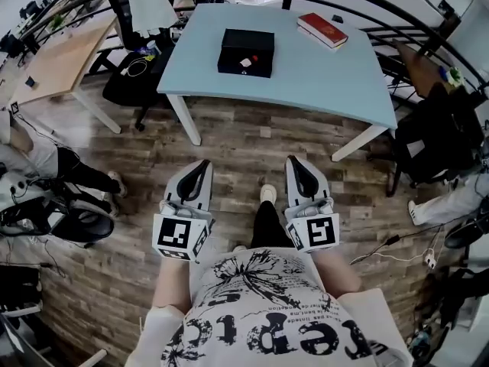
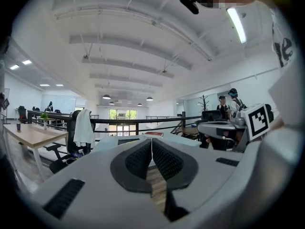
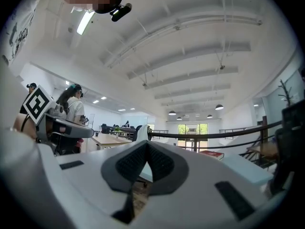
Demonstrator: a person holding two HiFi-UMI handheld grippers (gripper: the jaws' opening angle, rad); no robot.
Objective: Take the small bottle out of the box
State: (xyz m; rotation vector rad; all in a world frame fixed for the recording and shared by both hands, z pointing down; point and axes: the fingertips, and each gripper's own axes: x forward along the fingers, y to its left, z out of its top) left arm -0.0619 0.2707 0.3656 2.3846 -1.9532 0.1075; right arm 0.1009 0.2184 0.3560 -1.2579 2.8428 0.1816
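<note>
A black box point(image 1: 246, 52) lies on the pale blue table point(image 1: 321, 75), with a small white and red thing on its near edge; I cannot tell if that is the bottle. Both grippers are held low near the person's waist, well short of the table. My left gripper point(image 1: 202, 164) points forward with its jaws shut and nothing between them; its tips point(image 2: 151, 140) meet in the left gripper view. My right gripper point(image 1: 293, 160) is likewise shut and empty, tips touching point(image 3: 145, 142) in the right gripper view.
A red book point(image 1: 322, 30) lies at the table's far right. A black office chair point(image 1: 134, 67) with a white cloth stands left of the table, beside a wooden desk point(image 1: 53, 60). Black railings run behind. People sit at the left point(image 1: 46, 167) and right point(image 1: 451, 197). Cables lie on the wooden floor.
</note>
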